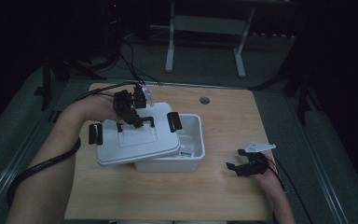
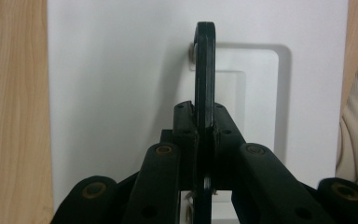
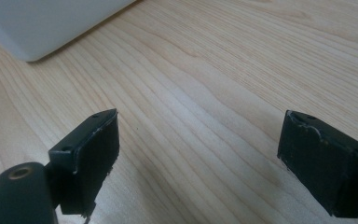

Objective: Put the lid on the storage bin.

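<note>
A white lid [image 1: 137, 142] with a black handle [image 1: 142, 120] and side clips sits skewed left over the open white bin [image 1: 193, 149].

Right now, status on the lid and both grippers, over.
Left gripper shut on lid handle; lid sits askew, box partly uncovered. Right gripper open, off to the side over bare table. Nothing in the way.
</note>
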`<act>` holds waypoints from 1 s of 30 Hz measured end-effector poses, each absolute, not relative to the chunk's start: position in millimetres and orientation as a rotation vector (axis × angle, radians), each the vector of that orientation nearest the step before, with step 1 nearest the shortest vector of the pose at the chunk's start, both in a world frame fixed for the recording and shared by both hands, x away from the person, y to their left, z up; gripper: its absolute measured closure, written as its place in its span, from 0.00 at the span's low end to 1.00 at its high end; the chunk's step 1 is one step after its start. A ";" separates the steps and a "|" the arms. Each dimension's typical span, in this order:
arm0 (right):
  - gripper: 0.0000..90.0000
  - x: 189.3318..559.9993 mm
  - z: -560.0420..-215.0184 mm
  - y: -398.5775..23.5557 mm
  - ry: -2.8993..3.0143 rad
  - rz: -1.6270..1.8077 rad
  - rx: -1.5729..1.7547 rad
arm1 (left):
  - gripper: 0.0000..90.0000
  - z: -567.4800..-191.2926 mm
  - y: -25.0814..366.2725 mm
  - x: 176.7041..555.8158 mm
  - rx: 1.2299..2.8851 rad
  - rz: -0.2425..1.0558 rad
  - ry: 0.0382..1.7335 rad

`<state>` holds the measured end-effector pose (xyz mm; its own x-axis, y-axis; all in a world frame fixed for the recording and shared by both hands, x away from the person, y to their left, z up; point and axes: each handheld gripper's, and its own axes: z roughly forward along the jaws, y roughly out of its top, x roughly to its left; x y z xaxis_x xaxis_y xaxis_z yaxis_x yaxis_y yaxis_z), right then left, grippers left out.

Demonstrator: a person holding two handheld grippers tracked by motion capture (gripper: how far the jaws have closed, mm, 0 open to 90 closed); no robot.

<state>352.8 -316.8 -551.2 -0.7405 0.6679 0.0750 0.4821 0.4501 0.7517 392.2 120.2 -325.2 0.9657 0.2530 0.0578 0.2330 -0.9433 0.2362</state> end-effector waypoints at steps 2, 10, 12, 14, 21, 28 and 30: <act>0.14 352.9 -550.7 -316.5 2.470 1.165 0.995 | 0.93 -325.8 113.3 394.3 2.889 0.124 0.344; 0.14 351.9 -551.6 -317.6 2.473 1.174 0.994 | 0.93 -327.4 88.1 401.9 2.897 0.132 0.285; 0.14 351.8 -551.1 -318.2 2.470 1.180 0.991 | 0.93 -328.7 82.1 403.5 2.904 0.129 0.269; 0.14 351.6 -550.7 -318.4 2.469 1.178 0.993 | 0.93 -330.4 76.0 404.9 2.914 0.132 0.242; 0.14 350.9 -551.9 -317.1 2.481 1.172 0.987 | 0.93 -334.3 57.6 409.5 2.904 0.127 0.191; 0.14 350.2 -551.4 -317.2 2.477 1.182 0.987 | 0.93 -336.6 43.3 413.8 2.888 0.130 0.159; 0.14 350.2 -551.7 -316.9 2.480 1.177 0.985 | 0.93 -338.2 38.7 414.0 2.881 0.120 0.146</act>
<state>350.2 -316.9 -551.7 -0.7495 0.6571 0.0800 0.4775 0.4530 0.7529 414.0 38.7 -338.2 0.9916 0.1098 0.0686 0.0890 -0.9629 0.2549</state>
